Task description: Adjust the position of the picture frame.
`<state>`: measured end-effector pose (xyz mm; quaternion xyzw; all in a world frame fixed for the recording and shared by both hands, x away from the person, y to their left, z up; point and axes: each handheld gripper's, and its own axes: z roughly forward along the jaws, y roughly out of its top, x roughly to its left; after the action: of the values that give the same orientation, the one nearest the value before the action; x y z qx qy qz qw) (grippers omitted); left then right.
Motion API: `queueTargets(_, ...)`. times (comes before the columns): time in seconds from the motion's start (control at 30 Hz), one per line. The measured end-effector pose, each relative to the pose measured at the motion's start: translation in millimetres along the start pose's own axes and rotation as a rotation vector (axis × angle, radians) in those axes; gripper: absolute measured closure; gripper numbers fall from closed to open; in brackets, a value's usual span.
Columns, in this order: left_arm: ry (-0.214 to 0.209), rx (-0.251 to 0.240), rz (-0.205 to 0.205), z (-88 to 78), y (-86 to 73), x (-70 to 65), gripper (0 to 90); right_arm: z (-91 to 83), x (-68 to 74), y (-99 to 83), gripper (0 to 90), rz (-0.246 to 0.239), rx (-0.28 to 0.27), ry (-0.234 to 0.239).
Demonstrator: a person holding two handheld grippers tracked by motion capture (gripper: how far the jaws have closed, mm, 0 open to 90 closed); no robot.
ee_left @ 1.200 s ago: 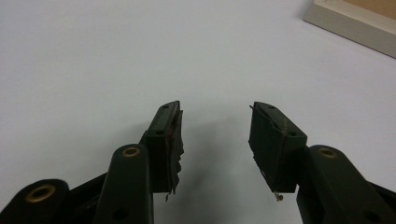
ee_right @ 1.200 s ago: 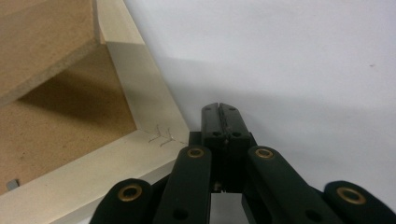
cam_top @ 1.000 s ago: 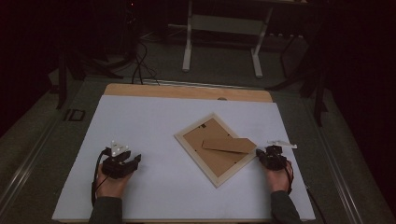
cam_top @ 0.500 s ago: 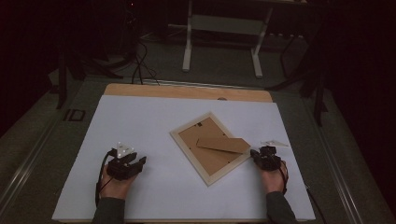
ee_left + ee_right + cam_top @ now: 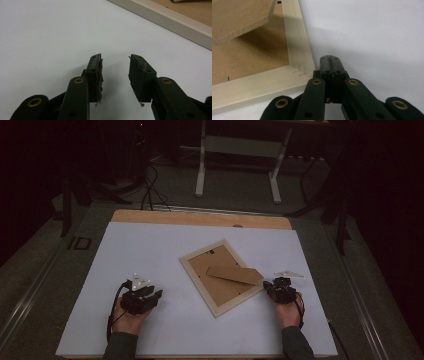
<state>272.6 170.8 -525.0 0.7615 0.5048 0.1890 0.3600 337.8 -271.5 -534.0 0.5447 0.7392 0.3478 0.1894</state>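
A pale wooden picture frame [image 5: 197,275] lies face down in the middle of the white table, its brown easel flap [image 5: 235,274] slightly raised. My right gripper [image 5: 270,286] is shut, its tip right beside the frame's near right corner [image 5: 298,72]; I cannot tell whether they touch. The right gripper [image 5: 329,58] has nothing between its jaws. My left gripper [image 5: 152,296] rests left of the frame, apart from it. In its own view the left gripper [image 5: 115,65] stands open and its jaws have just been closing, with nothing between them; the frame's edge [image 5: 175,22] lies beyond.
The white tabletop [image 5: 150,250] has a strip of bare wood [image 5: 200,218] along its far edge. Beyond the table stand a white stand's legs [image 5: 202,175] and cables [image 5: 147,185] on a dark floor.
The frame has shifted and turned slightly to the left, with the right gripper following at its corner. The left gripper has edged a little to the right.
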Motion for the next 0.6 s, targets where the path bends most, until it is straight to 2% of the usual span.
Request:
queueTargets(0.13,-0.016,0.005,0.021,3.5,1.5,-9.4,66.2,0.6,4.3,-0.9,90.0,-0.004,-0.005,0.014)
queueTargets(0.4,-0.08,0.013,0.066,9.0,3.2,-34.2,72.9,0.4,12.4,-3.7,90.0,-0.011,-0.008,0.04)
queueTargets(0.53,-0.103,0.027,0.094,12.5,3.3,-45.5,78.0,0.3,15.9,-4.3,90.0,-0.021,-0.007,0.048)
queueTargets(0.6,-0.095,0.021,0.108,12.2,2.9,-48.7,85.2,0.2,17.8,-4.7,90.0,-0.023,-0.005,0.05)
